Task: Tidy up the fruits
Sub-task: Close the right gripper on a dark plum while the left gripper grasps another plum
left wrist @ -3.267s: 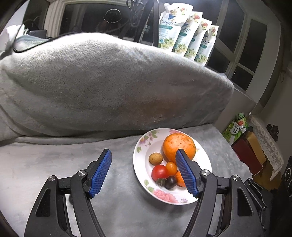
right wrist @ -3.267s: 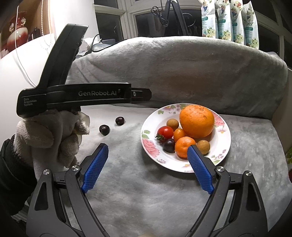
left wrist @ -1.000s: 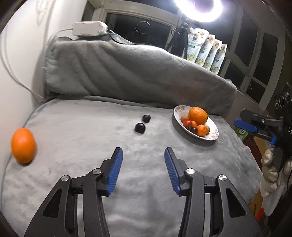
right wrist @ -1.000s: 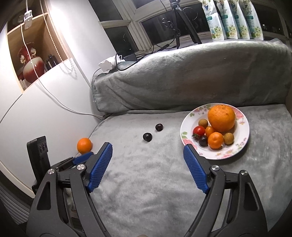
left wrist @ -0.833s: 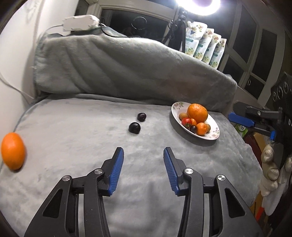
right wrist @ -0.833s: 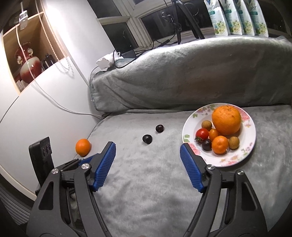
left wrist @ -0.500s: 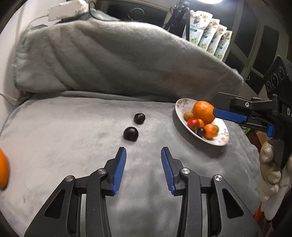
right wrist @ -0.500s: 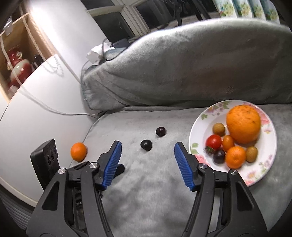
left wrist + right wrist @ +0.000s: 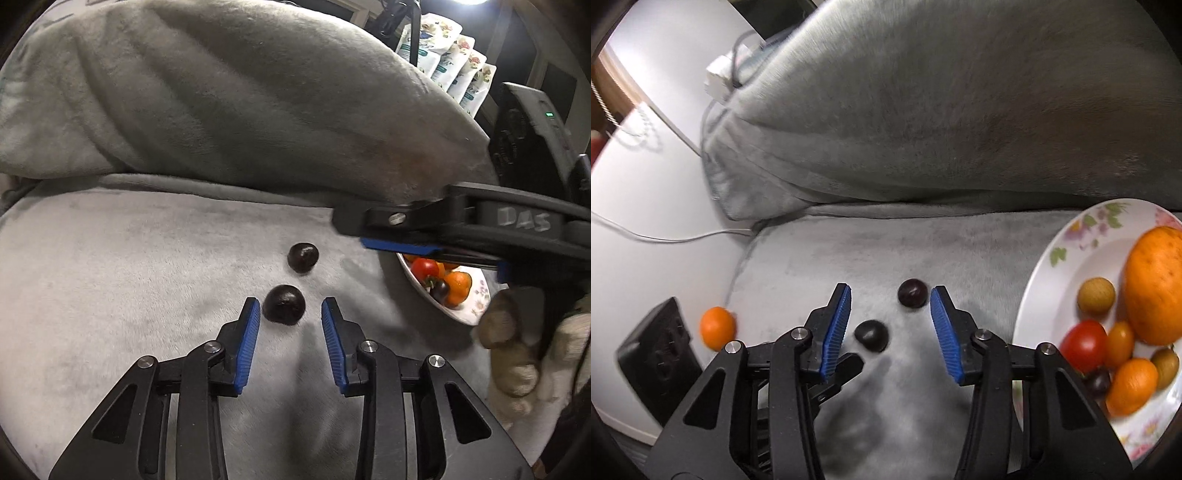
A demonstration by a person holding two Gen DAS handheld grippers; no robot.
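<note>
On the grey blanket [image 9: 110,258], two dark fruits lie near the flowered plate [image 9: 1067,243]. The left gripper [image 9: 290,314] is closing around the nearer dark fruit [image 9: 283,304], and the right gripper [image 9: 891,301] is closing toward the farther dark fruit [image 9: 912,292]; no pad touches yet. Each fruit is round and probably rolls easily, so each gripper should be centred on its fruit before the pads meet it.

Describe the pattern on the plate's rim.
White plate with pink flowers and green leaves, clearest in the right wrist view.

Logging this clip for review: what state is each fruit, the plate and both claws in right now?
Left claw: closing, nothing gripped, nearer dark fruit just ahead of its tips.
Right claw: closing, nothing gripped.
Nearer dark fruit: loose on the blanket.
Farther dark fruit: loose on the blanket.
Small orange: lying apart at the blanket's edge.
Plate: holding fruit.
</note>
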